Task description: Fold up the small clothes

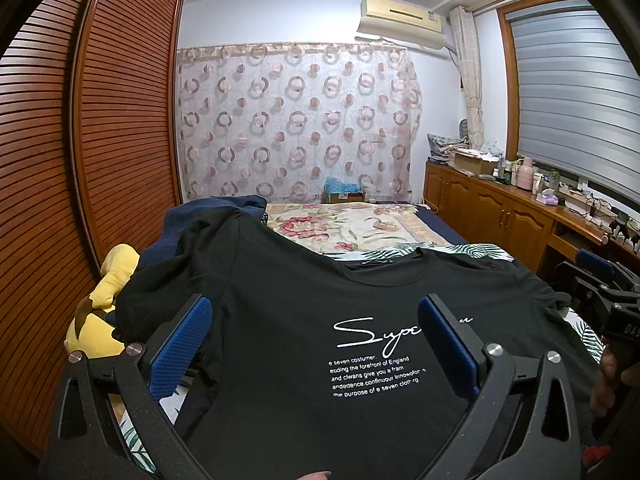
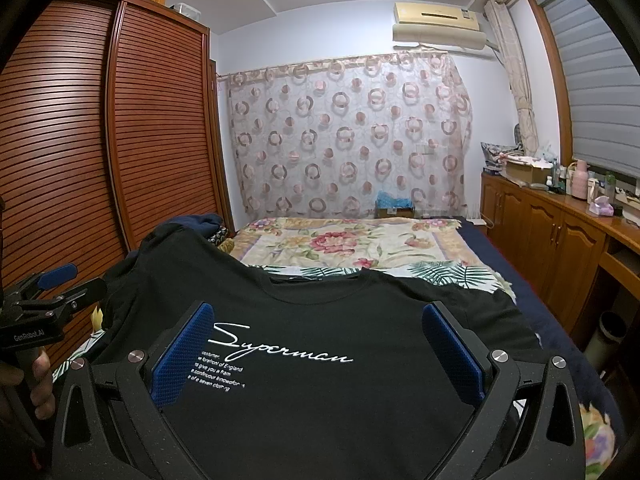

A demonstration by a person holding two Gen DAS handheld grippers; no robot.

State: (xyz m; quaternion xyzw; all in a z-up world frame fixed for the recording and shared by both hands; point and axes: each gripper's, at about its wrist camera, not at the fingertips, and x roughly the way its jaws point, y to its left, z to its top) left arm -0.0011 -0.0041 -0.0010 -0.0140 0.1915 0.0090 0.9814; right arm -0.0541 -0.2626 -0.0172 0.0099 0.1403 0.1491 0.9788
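Note:
A black T-shirt point(image 1: 288, 320) with white script print lies front-up on the bed, collar away from me; it also fills the lower half of the right wrist view point(image 2: 320, 320). My left gripper point(image 1: 314, 340) hovers above its chest print, blue pads wide apart and nothing between them. My right gripper point(image 2: 318, 348) stands open the same way over the print. The shirt's left sleeve point(image 2: 168, 248) lies draped over a heap of dark clothes. The right gripper point(image 1: 600, 280) shows at the right edge of the left wrist view, and the left gripper point(image 2: 60, 288) at the left edge of the right wrist view.
The bed point(image 2: 360, 244) carries a floral blanket and a leaf-print sheet beyond the shirt. A yellow plush toy point(image 1: 104, 320) and navy clothes point(image 1: 208, 216) sit at the left. A slatted wooden wardrobe point(image 2: 120, 128) stands left. A cluttered wooden cabinet point(image 2: 560, 224) runs along the right.

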